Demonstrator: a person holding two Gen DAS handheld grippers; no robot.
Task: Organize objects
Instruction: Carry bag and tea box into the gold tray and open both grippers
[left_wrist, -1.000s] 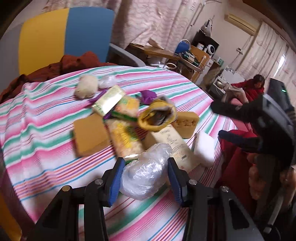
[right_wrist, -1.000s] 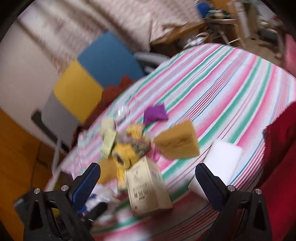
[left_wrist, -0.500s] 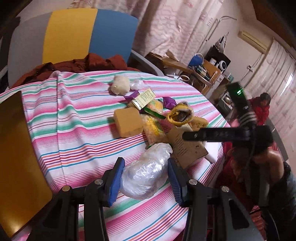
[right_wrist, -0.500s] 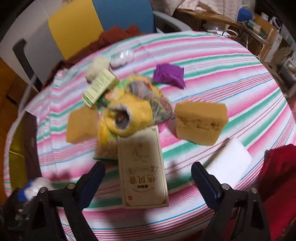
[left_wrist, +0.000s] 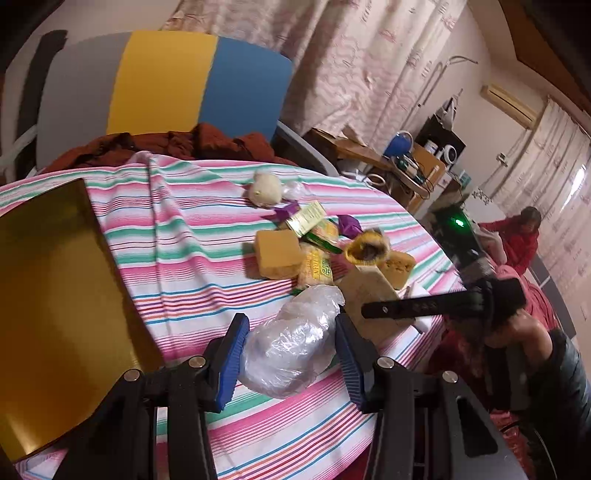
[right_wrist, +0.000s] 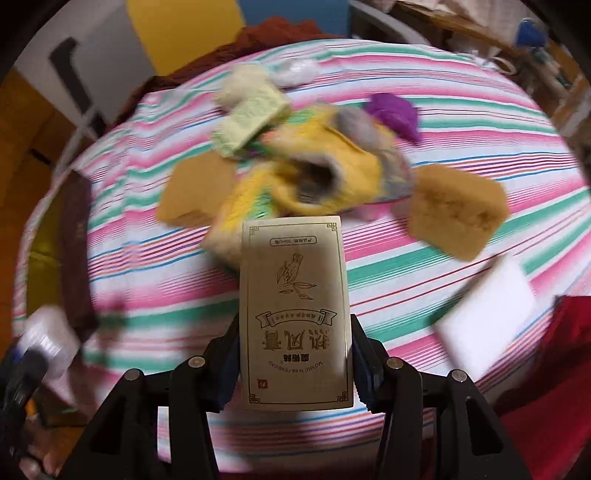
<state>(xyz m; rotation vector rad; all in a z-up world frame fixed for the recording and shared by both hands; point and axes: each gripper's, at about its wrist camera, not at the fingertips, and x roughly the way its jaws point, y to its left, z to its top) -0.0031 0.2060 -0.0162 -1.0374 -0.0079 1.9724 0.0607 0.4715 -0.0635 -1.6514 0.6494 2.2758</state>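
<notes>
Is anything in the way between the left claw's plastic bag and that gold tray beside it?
Nothing visible. The left gripper holds the clear plastic bag, and only bare striped tablecloth lies between it and the gold tray.

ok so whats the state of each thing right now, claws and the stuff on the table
left claw: shut on the clear plastic bag
clear plastic bag: crumpled, held between the blue pads
right claw: shut on the tan box
tan box: closed, gripped at its near end
yellow sock: lying with its mouth open
gold tray: empty where visible
white foam block: lying flat, untouched
</notes>
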